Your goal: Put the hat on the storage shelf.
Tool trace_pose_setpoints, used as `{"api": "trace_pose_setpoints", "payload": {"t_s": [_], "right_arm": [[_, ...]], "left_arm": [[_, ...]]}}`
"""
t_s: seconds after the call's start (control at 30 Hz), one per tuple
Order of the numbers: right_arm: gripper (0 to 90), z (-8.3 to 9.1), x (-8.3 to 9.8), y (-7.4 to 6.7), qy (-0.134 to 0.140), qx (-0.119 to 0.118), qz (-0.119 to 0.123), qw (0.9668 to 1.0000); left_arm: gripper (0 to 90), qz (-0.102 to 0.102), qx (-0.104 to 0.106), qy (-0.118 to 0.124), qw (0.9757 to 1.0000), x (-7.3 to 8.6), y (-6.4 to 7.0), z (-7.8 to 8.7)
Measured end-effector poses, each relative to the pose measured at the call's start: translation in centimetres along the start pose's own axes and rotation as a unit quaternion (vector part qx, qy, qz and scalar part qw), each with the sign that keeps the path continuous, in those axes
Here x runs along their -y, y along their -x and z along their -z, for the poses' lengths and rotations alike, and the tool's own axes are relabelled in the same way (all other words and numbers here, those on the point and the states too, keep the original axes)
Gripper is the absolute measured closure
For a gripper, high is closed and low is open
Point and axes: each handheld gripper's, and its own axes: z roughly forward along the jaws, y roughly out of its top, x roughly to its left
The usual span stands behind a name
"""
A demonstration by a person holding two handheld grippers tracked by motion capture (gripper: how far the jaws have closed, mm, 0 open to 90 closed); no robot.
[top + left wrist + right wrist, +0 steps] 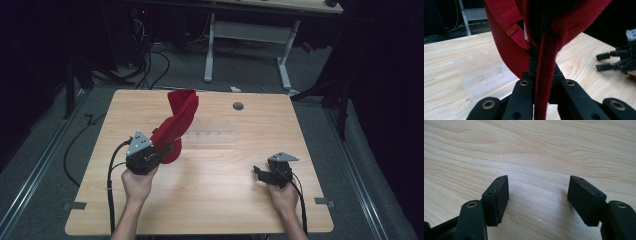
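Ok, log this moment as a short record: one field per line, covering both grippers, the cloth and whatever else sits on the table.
left gripper: shut on the red cloth, holding it up off the table
red cloth: twisted, rising above the left gripper; small orange tag on its hem
right gripper: jaws open, nothing between them, over bare wood
clear plastic rack: on the table, behind the cloth
table: light wood, round grey grommet near far edge

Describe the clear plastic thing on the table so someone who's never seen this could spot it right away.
On the wooden table, look just past its middle, right of the red cloth held up by the left gripper. The clear plastic rack lies flat there, see-through and slotted, nearly blending into the wood.
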Motion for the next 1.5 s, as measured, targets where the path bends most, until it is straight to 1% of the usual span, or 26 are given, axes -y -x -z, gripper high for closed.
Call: {"api": "trace_pose_setpoints", "payload": {"t_s": [0.03, 0.17, 0.23, 0.4, 0.43, 0.63, 0.67, 0.7, 0.73, 0.83, 0.87, 0.9, 1.0, 1.03, 1.07, 1.1, 1.13, 1.17, 1.23, 1.3, 1.33, 1.37, 1.4, 1.43, 1.47, 1.5], "right_arm": [[33.9, 0.0, 0.0, 0.0, 0.0, 0.0, 0.0, 1.0], [33.9, 0.0, 0.0, 0.0, 0.0, 0.0, 0.0, 1.0], [33.9, 0.0, 0.0, 0.0, 0.0, 0.0, 0.0, 1.0], [33.8, 0.0, 0.0, 0.0, 0.0, 0.0, 0.0, 1.0], [33.8, 0.0, 0.0, 0.0, 0.0, 0.0, 0.0, 1.0], [33.8, 0.0, 0.0, -0.1, -0.001, 0.0, 0.0, 1.0], [33.8, 0.0, 0.0, -0.1, 0.0, 0.0, -0.001, 1.0], [33.8, 0.0, 0.0, -0.1, 0.0, 0.0, -0.001, 1.0], [33.8, 0.0, 0.0, -0.1, 0.0, 0.0, -0.001, 1.0], [33.8, 0.0, 0.0, -0.1, 0.0, 0.0, -0.001, 1.0], [33.8, 0.0, 0.0, -0.1, 0.0, 0.0, 0.0, 1.0], [33.8, 0.0, 0.0, -0.1, 0.0, 0.0, 0.0, 1.0], [33.8, 0.0, 0.0, -0.1, 0.0, 0.0, 0.0, 1.0], [33.8, 0.0, 0.0, -0.1, 0.0, 0.0, 0.0, 1.0], [33.8, 0.0, 0.0, -0.1, 0.0, 0.0, 0.0, 1.0], [33.8, 0.0, 0.0, -0.1, 0.0, 0.0, 0.0, 1.0], [33.7, 0.0, 0.0, -0.1, 0.0, 0.0, 0.0, 1.0], [33.7, 0.0, 0.0, -0.1, 0.0, -0.001, 0.001, 1.0], [33.7, 0.0, 0.0, -0.1, 0.0, -0.001, 0.001, 1.0], [33.7, 0.0, 0.0, -0.1, 0.0, -0.001, 0.001, 1.0], [33.7, 0.0, 0.0, -0.1, 0.0, -0.001, 0.001, 1.0], [33.7, 0.0, 0.0, -0.1, 0.0, 0.0, 0.001, 1.0], [33.7, 0.0, 0.0, -0.1, 0.0, 0.0, 0.001, 1.0], [33.7, 0.0, 0.0, -0.1, 0.0, 0.0, 0.001, 1.0], [33.7, 0.0, 0.0, -0.1, 0.0, 0.0, 0.001, 1.0], [33.7, 0.0, 0.0, -0.1, 0.0, 0.0, 0.001, 1.0]], "left_arm": [[85.2, 0.005, 0.0, -0.001, 1.0, -0.3, -0.1, -0.2], [85.2, 0.004, -0.004, -0.001, 1.0, -0.6, -0.2, -0.6], [85.2, 0.011, -0.003, 0.003, 0.9999, -0.9, -0.3, -0.9], [85.2, 0.014, -0.003, 0.002, 0.9999, -1.3, -0.5, -1.4], [85.2, 0.022, -0.001, -0.001, 0.9998, -1.7, -0.7, -1.7], [85.2, 0.023, -0.003, 0.001, 0.9997, -2.4, -1.1, -1.9], [85.2, 0.017, -0.01, 0.002, 0.9998, -2.7, -1.2, -2.0], [85.2, 0.017, -0.01, 0.002, 0.9998, -2.7, -1.2, -2.0], [85.2, 0.013, -0.012, 0.005, 0.9998, -3.0, -1.2, -2.2], [85.2, 0.01, -0.012, 0.009, 0.9998, -3.5, -1.3, -2.5], [85.2, 0.008, -0.008, 0.009, 0.9999, -3.8, -1.5, -2.8], [85.2, 0.008, -0.008, 0.009, 0.9999, -3.8, -1.5, -2.8], [85.3, -0.011, -0.01, 0.0, 0.9999, -4.0, -1.6, -3.8], [85.3, -0.011, -0.01, 0.0, 0.9999, -4.0, -1.6, -3.8], [85.3, -0.016, -0.013, -0.002, 0.9998, -4.0, -1.5, -4.4], [85.3, -0.016, -0.013, -0.002, 0.9998, -4.0, -1.5, -4.4], [85.3, -0.033, -0.019, -0.003, 0.9993, -3.9, -1.5, -4.9], [85.3, -0.039, -0.021, 0.0, 0.999, -3.8, -1.5, -5.1], [85.2, -0.04, -0.022, 0.002, 0.9989, -3.9, -1.7, -5.2], [85.3, -0.035, -0.032, 0.008, 0.9989, -4.0, -2.3, -5.7], [85.2, -0.035, -0.032, 0.008, 0.9989, -4.0, -2.3, -5.7], [85.3, -0.034, -0.041, 0.011, 0.9985, -4.1, -2.8, -5.9], [85.3, -0.034, -0.041, 0.011, 0.9985, -4.1, -2.8, -5.9], [85.3, -0.036, -0.047, 0.014, 0.9981, -4.2, -3.2, -6.0], [85.3, -0.036, -0.047, 0.014, 0.9981, -4.2, -3.2, -6.0], [85.3, -0.044, -0.053, 0.028, 0.9973, -4.2, -3.5, -6.0]]}}
